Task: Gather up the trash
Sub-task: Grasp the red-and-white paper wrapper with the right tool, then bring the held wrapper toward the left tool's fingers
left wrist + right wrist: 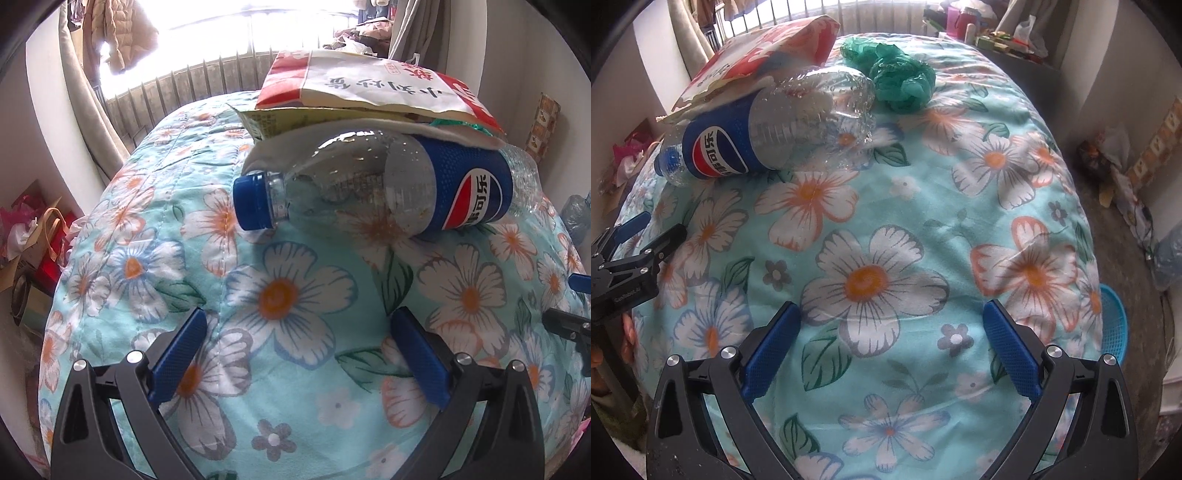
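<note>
Left wrist view: your left tongs [295,354] hang wide open and empty over a bed with a flowered quilt [280,288]. Beyond them, an empty clear bottle [373,184] with a blue cap and label lies on its side, cap to the left, touching a red-and-white paper bag [369,83] at the far edge. Right wrist view: your right tongs [892,350] gape open, gripping nothing. A crumpled green plastic bag [897,81] lies just right of the bottle's base.

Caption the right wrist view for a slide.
Open right gripper above flowered quilt; empty bottle, green bag and paper bag beyond.
</note>
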`<action>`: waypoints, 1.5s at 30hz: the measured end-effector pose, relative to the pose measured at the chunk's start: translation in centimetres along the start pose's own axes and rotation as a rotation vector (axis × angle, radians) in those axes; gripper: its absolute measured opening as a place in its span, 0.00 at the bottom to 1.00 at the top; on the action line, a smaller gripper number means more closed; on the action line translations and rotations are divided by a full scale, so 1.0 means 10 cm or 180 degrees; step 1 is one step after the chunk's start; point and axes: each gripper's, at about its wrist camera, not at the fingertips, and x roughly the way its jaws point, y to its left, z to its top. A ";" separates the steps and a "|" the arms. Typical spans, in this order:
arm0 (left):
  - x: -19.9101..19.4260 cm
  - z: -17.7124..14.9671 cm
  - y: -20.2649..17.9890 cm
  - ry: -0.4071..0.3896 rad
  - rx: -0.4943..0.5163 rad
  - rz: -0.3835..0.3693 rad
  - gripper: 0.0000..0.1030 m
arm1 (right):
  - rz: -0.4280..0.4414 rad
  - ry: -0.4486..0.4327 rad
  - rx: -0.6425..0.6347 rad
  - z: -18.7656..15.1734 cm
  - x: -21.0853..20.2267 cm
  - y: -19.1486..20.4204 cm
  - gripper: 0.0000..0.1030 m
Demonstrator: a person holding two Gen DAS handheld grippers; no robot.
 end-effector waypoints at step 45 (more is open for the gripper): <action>-0.11 0.09 0.30 -0.0060 -0.0361 -0.0030 0.96 | 0.3094 -0.1282 0.0246 1.07 -1.56 0.18 0.00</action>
